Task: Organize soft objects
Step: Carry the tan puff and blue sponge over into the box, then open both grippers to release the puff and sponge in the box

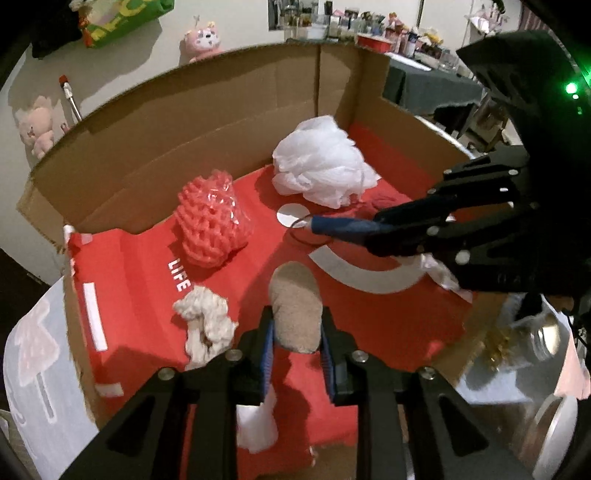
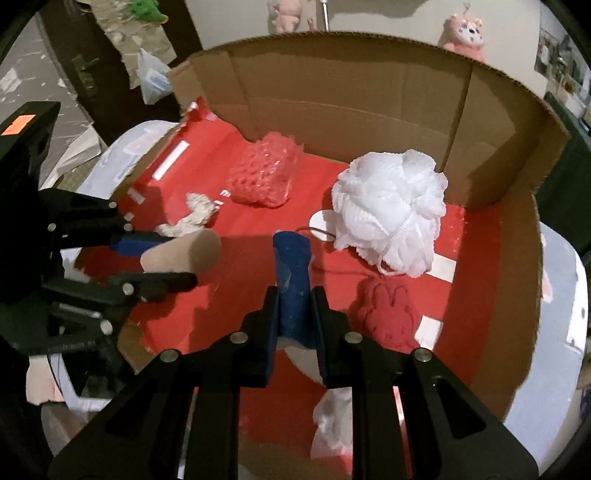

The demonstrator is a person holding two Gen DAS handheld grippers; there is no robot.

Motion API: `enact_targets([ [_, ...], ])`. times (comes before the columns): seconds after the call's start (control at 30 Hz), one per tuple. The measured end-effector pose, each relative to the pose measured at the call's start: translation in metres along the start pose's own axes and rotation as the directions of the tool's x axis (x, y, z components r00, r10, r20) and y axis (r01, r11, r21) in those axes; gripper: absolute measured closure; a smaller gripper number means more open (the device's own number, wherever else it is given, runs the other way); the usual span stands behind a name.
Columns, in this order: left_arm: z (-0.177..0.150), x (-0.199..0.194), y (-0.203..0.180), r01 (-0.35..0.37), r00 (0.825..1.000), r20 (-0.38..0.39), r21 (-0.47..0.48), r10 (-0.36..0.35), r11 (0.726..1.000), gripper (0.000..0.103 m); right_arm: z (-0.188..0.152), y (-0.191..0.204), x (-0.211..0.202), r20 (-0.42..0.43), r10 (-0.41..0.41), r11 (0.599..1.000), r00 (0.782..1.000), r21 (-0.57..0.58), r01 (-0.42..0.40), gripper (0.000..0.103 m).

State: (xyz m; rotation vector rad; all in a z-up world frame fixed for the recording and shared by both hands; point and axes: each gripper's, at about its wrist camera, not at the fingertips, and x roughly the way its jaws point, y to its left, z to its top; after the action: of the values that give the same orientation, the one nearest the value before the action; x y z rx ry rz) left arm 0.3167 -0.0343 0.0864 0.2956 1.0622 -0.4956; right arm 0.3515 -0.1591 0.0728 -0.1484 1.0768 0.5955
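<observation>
Cardboard box [image 2: 332,81] walls ring the red floor. Over its near edge, my left gripper [image 1: 297,328] clamps a beige roll [image 1: 295,310] and my right gripper [image 2: 293,314] a blue roll [image 2: 293,269], carried in to join the white pouf [image 2: 391,218] by the box's far corner.

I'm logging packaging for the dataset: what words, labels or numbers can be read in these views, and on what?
"LIFE": white letters on the red printed panel lining the cardboard box, left wrist view, beside the pink foam net.
Yellow letters on the green package at top left: too cropped and blurred to read.
White marks on the red panel in the right wrist view: unreadable.
</observation>
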Motion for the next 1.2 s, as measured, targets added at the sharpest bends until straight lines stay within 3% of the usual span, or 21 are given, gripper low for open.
enact_targets([
  [0.3,0.014,0.029,0.001,-0.044,0.997,-0.063,0.007,0.044,0.999,0.077,0.012,-0.004,0.025,-0.069,-0.032,0.999,0.997,0.030,0.034,0.085],
  [0.57,0.016,0.033,0.001,-0.045,0.997,-0.066,0.003,0.045,0.999,0.073,0.013,-0.006,0.028,-0.094,-0.027,0.999,0.995,0.038,0.031,0.084],
  [1.03,0.013,0.036,0.003,-0.052,0.997,-0.057,0.001,0.052,0.999,0.052,0.015,-0.009,0.028,-0.106,-0.028,0.999,0.994,0.042,0.033,0.081],
  [1.13,0.009,0.031,0.002,-0.057,0.997,-0.044,0.007,0.058,0.998,0.050,0.014,-0.007,0.027,-0.107,-0.039,0.999,0.993,0.032,0.043,0.063],
  [1.17,0.008,0.028,0.002,-0.057,0.998,-0.035,0.006,0.057,0.998,0.049,0.014,-0.005,0.028,-0.100,-0.042,0.999,0.994,0.027,0.045,0.042],
  [1.2,0.006,0.026,0.002,-0.056,0.998,-0.030,0.006,0.056,0.998,0.048,0.014,-0.003,0.025,-0.086,-0.046,0.999,0.995,0.020,0.048,0.036],
])
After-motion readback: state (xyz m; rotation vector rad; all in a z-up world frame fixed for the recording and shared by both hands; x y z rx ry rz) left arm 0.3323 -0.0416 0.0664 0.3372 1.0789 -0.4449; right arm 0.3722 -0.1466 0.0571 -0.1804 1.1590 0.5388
